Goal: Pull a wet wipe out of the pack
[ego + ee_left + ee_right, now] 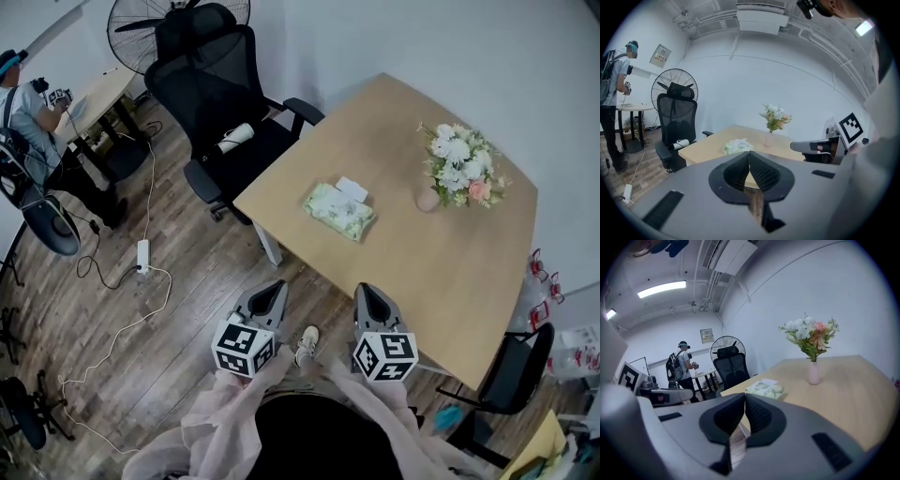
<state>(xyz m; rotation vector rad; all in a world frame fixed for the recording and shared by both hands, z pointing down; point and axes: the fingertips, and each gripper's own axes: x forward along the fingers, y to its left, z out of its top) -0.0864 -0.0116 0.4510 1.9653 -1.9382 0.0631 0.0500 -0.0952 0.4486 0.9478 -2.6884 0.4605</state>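
- left gripper (749,155): the jaws are seen pressed together, ribbed pads meeting at the tips, nothing pinched between them.
- right gripper (744,397): same deal, the jaws are closed on each other and nothing is held.
- Both grippers are held side by side in front of the person, short of the near edge of the table (450,281) and over the wooden floor (187,319), with the marker cubes toward the body.
- The wet wipe pack (337,212) is found lying flat on the table, near the corner by the chair and well apart from both grippers (a white patch is seen at its far edge; whether that's a flap or a wipe can't be told).
- A vase of flowers (459,169) is stood upright near the pack, to its right in the head view.
- A black office chair (220,103) is parked just beside the table corner.
- Further out, a fan (141,28) is seen behind the chair, another person (28,112) is stood at a small table, and a power strip (143,255) lies on the floor.
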